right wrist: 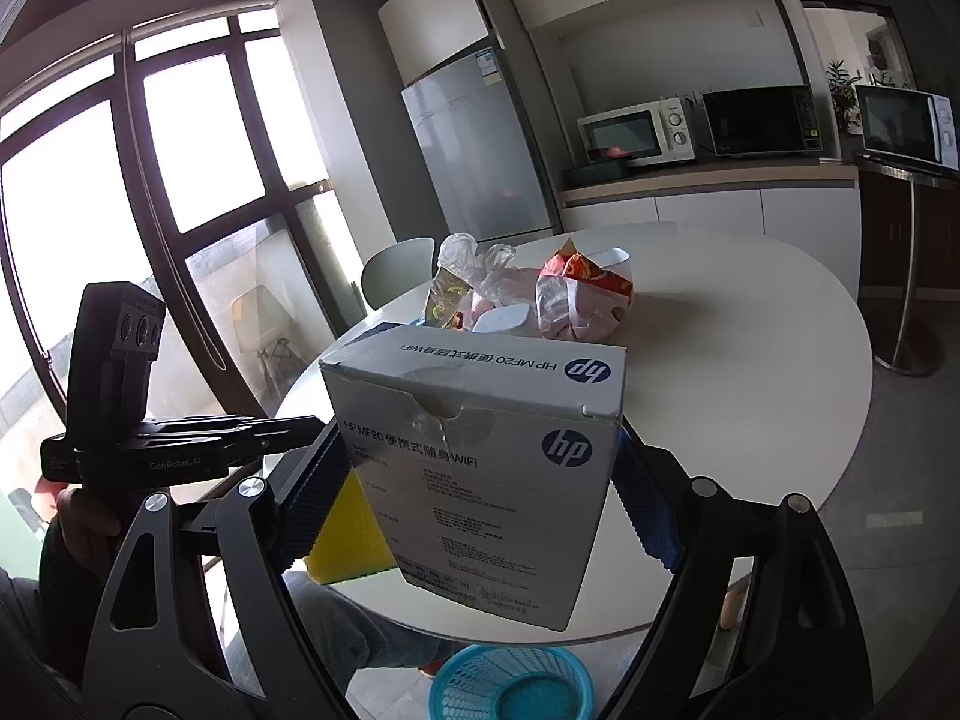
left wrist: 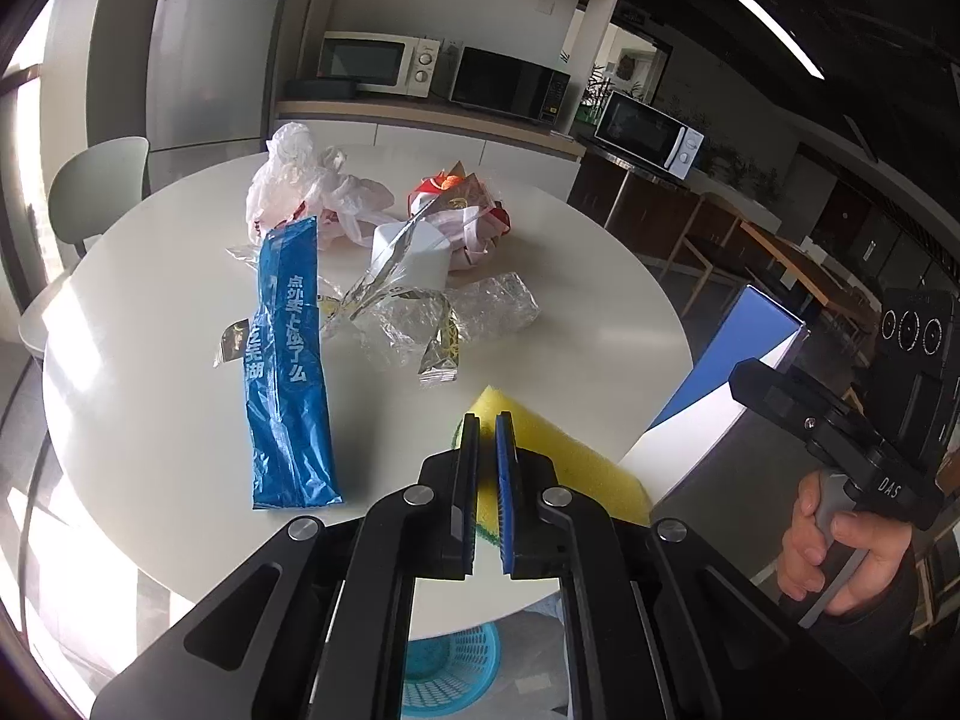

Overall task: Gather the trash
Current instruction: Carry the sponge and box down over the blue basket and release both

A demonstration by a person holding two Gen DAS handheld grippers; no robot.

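Left wrist view: from just above the near edge of the table [left wrist: 180, 450], angled down, facing far across it toward the microwaves [left wrist: 378, 63]. Right wrist view: from further right, nearly level, close behind a box [right wrist: 480, 468], facing the fridge [right wrist: 480, 144]. Shared by both: table, bags [left wrist: 312, 186], microwaves, sponge [right wrist: 345, 540], basket [right wrist: 510, 684] below

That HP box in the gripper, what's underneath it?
Below the HP box held in the right gripper lie the white table's edge and, on the floor, a blue plastic basket. The box's underside and the tabletop directly behind it are hidden.
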